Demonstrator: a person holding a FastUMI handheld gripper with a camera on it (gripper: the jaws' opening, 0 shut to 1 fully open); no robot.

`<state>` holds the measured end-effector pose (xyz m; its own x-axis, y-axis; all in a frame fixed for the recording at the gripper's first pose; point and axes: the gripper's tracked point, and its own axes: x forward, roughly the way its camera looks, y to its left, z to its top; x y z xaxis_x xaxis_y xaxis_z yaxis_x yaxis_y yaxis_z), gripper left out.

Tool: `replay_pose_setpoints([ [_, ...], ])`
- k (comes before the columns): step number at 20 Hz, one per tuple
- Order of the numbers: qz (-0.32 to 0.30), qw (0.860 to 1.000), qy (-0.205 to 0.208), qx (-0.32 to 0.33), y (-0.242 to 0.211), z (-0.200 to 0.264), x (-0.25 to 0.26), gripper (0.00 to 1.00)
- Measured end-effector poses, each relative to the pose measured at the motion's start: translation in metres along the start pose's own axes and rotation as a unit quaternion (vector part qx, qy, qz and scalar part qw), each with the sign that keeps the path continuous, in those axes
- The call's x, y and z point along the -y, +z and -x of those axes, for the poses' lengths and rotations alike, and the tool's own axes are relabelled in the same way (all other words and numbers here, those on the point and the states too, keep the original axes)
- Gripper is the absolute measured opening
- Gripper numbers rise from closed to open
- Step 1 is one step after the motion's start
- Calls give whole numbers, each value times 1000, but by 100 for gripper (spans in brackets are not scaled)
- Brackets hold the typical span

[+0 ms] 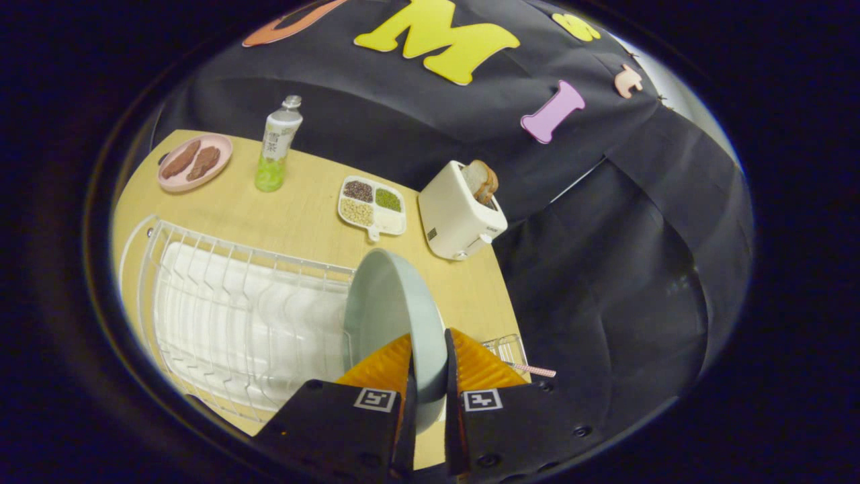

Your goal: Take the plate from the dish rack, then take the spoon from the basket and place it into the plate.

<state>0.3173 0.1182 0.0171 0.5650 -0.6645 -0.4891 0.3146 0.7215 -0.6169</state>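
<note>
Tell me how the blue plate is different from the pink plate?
The blue plate stands on edge, pinched between the gripper fingers above the dish rack; the pink plate lies flat on the table beyond the rack. The blue plate is bare; the pink plate holds two brown pieces of food. Both are round.

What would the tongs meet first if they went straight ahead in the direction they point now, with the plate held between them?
The tongs are shut on the plate, held on edge. Straight ahead, beyond the plate's rim, probably the bare table, then the sectioned tray of beans. The dish rack lies beside that line. Depth is unclear.
</note>
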Motion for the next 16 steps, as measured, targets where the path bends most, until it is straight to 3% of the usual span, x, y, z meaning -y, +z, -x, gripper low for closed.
replay_pose_setpoints([
  [8, -38, 999, -9, 27, -7, 0, 30, 23],
  [16, -92, 989, 95, 67, -47, 37, 69, 23],
])
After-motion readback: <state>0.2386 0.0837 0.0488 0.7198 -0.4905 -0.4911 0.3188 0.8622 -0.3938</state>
